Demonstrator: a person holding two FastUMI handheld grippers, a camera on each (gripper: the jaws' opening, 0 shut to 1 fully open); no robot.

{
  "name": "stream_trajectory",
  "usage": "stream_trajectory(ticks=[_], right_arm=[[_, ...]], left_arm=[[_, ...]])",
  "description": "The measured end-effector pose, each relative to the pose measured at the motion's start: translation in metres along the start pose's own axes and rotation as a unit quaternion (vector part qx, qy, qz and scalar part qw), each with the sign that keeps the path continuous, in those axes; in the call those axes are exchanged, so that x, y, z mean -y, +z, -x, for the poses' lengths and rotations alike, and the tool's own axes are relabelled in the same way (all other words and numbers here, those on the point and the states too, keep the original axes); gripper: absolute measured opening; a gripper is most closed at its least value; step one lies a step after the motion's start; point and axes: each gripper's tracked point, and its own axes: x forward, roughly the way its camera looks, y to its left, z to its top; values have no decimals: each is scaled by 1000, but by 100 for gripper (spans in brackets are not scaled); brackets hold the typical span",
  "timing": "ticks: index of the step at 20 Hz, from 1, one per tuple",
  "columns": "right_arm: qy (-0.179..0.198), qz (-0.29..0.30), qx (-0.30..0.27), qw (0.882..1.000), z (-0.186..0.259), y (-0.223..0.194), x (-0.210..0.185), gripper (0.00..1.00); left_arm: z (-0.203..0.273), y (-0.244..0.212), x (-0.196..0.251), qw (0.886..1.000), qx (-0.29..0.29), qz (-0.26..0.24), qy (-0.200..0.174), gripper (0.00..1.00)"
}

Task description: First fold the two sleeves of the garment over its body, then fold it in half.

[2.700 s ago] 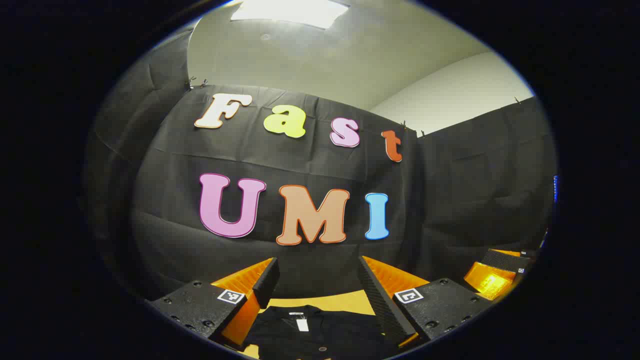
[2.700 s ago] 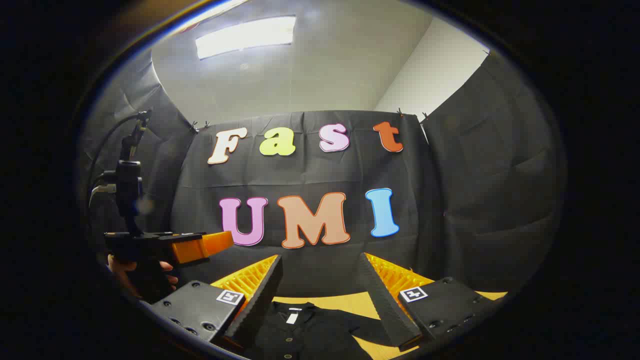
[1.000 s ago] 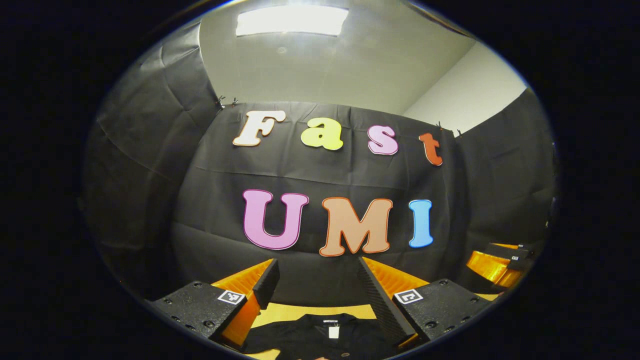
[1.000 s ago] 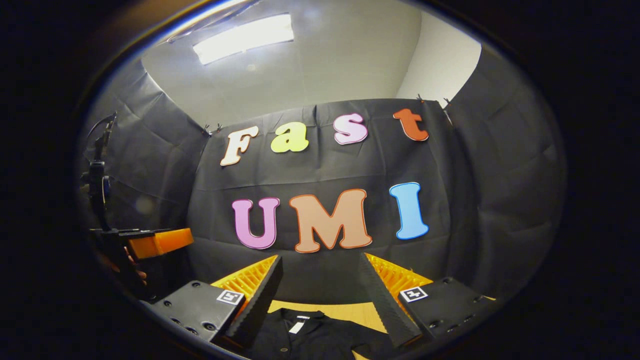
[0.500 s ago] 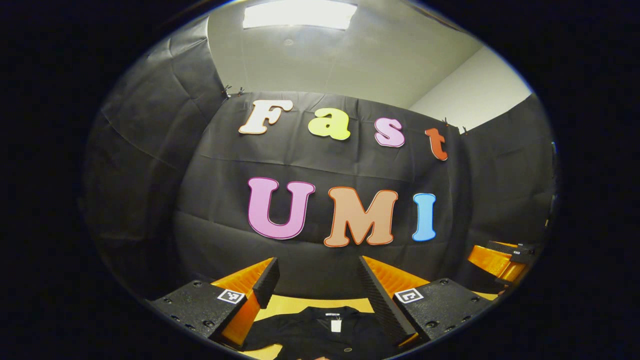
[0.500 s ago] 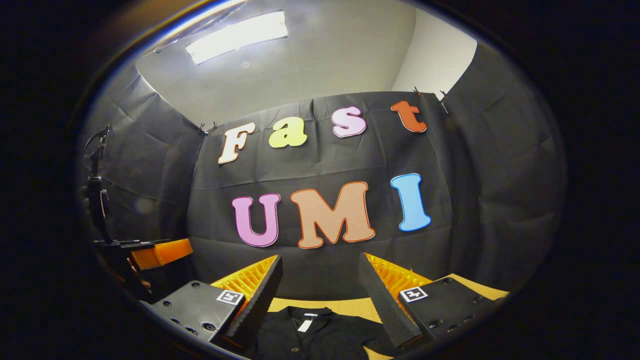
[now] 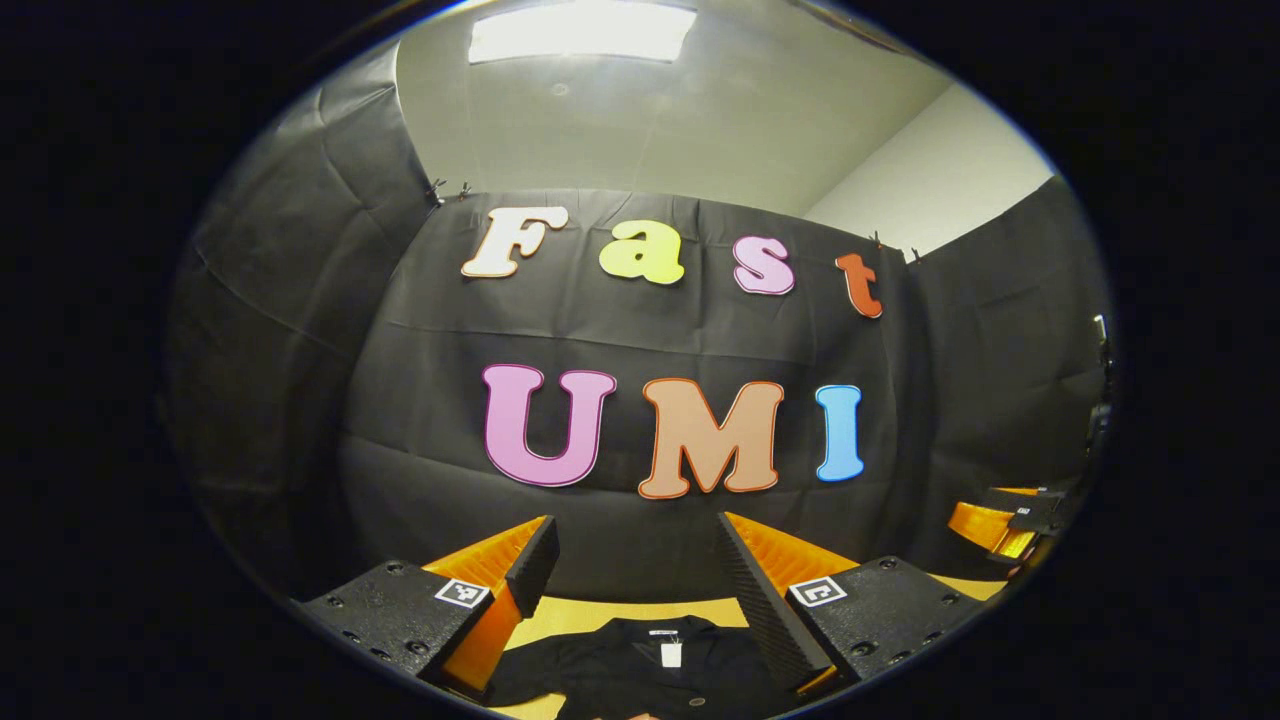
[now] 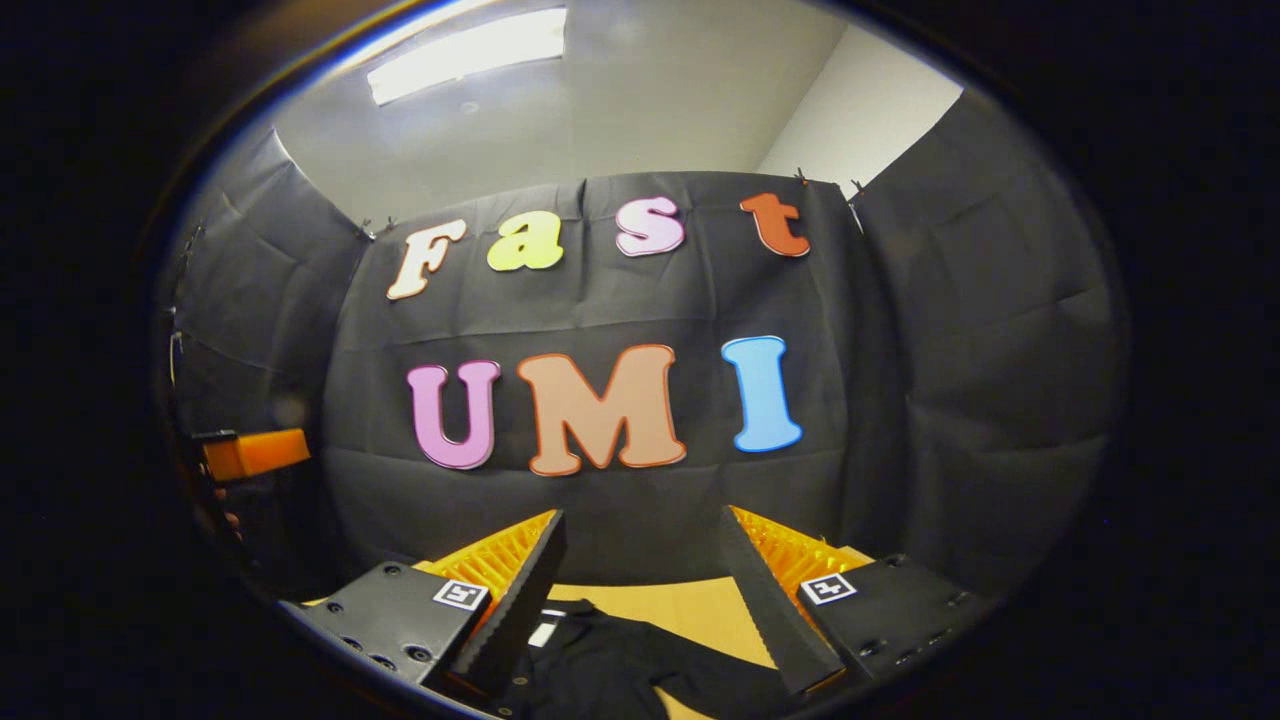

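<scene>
I see my left gripper [image 7: 636,570] held level above the table, its 2 fingers spread apart and empty; my right gripper [image 8: 640,570] likewise, fingers wide and holding nothing; below both lies the black buttoned garment [image 7: 640,670] on the yellow wooden tabletop [image 7: 620,612]; beyond, the black cloth wall [image 7: 640,330], then the white ceiling [image 7: 640,130] with 1 bright light panel [image 7: 580,28].

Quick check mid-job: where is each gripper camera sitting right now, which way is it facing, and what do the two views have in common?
Left gripper view: rides the left gripper, held above the table, facing the booth wall; fingers spread, black garment below.
Right gripper view: rides the right gripper, same heading; fingers spread, left gripper at its left edge.
Shared: garment, table, wall.
</scene>
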Motion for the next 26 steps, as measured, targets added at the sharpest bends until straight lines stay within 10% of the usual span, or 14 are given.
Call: stream_trajectory(ticks=[16, 26], right_arm=[[-111, 72, -205, 970, 21, -165, 170, 98], [-151, 38, -429, 890, 83, -325, 227, 100]], left_arm=[[-2, 4, 10, 1000, -2, -17, 13, 92], [2, -3, 13, 999, -10, -16, 30, 92]])
